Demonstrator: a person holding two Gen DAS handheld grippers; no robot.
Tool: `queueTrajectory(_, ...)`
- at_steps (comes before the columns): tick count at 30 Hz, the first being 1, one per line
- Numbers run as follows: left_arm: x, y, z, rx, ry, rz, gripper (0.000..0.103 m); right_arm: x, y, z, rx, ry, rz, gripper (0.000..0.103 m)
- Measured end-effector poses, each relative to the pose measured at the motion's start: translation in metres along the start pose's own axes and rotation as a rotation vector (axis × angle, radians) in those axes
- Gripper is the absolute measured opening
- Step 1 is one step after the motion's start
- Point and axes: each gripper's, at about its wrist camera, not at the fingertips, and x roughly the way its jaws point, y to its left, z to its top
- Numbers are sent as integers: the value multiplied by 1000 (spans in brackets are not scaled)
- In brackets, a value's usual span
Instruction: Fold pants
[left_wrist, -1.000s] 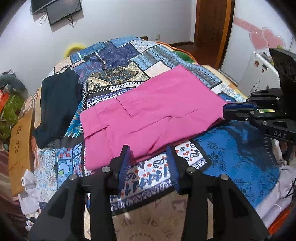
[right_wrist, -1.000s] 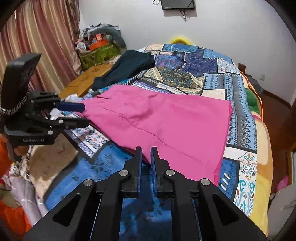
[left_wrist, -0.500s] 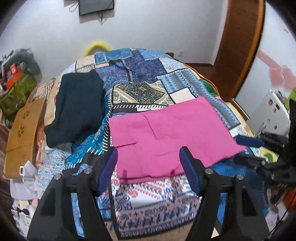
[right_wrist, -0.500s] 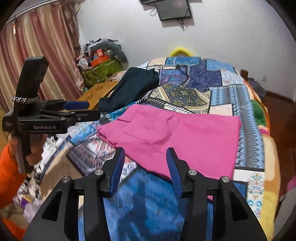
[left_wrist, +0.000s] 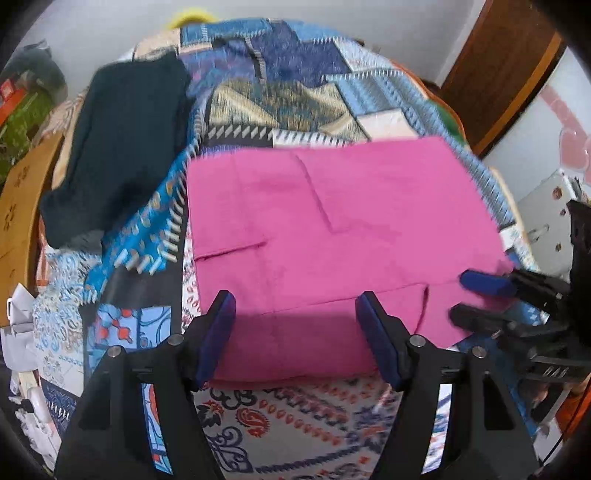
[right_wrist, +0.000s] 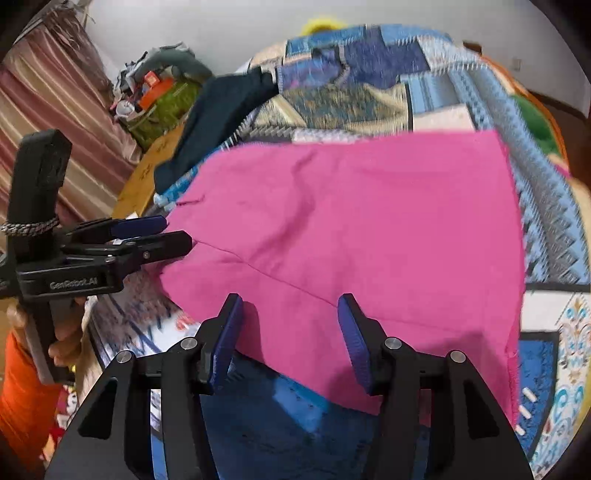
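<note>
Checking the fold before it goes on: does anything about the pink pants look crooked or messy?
Mostly tidy: the pink pants lie flat on the quilt. Only the near edge is uneven, with one layer stepping out past the other near the right gripper. Both grippers are empty; the right one's jaws are opening.

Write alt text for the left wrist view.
Pink pants lie folded on a patchwork bedspread, the open left claw poised over their near edge. The right claw reaches in from the right; a dark garment lies left.
</note>
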Motion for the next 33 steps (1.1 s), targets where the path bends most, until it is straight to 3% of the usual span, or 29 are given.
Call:
queueTrajectory(7, -10, 2, -13, 59, -38, 98, 74, -21, -15, -14, 8, -13, -29, 49)
queueTrajectory(12, -15, 30, -19, -36, -35, 55, 79, -32, -19, -23, -54, -10, -115, 49)
queueTrajectory(15, -19, 43, -26, -85, -46, -6, 79, -42, -33, -30, 10, -22, -88, 49)
queueTrajectory(20, -26, 37, -32, -64, -69, 32, 79, -55, -45, -40, 81, -57, -88, 46)
queueTrajectory(30, -34, 35, -32, -59, -69, 41, 79, -64, -38, -46, 5, -36, -173, 49)
queueTrajectory(33, -46, 33, -27, -19, -117, 99, 78, -72, -38, -41, -9, -54, -185, 49)
